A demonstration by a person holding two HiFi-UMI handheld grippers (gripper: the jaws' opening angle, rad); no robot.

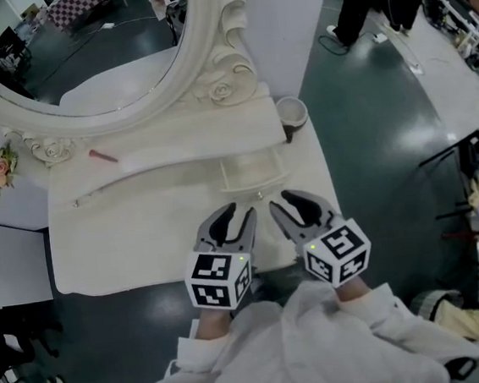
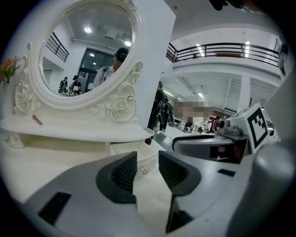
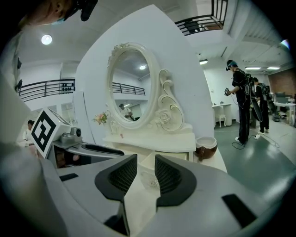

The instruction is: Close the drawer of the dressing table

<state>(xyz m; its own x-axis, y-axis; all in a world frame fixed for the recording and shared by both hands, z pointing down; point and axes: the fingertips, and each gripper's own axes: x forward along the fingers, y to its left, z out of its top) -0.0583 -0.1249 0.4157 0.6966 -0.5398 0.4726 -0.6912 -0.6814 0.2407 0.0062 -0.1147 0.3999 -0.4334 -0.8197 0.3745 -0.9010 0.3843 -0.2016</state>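
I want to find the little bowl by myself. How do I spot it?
Find the big oval mirror on the white dressing table. Follow the shelf under it to the right; the bowl stands beside its end. It is the only brown thing there, with a pale rim.

The dressing table (image 1: 143, 247) is showing smooth cream paint. The floor (image 1: 371, 147) is shining glossy dark green. The pads (image 2: 124, 173) of the left gripper (image 2: 147, 159) are looking ribbed, matt black.
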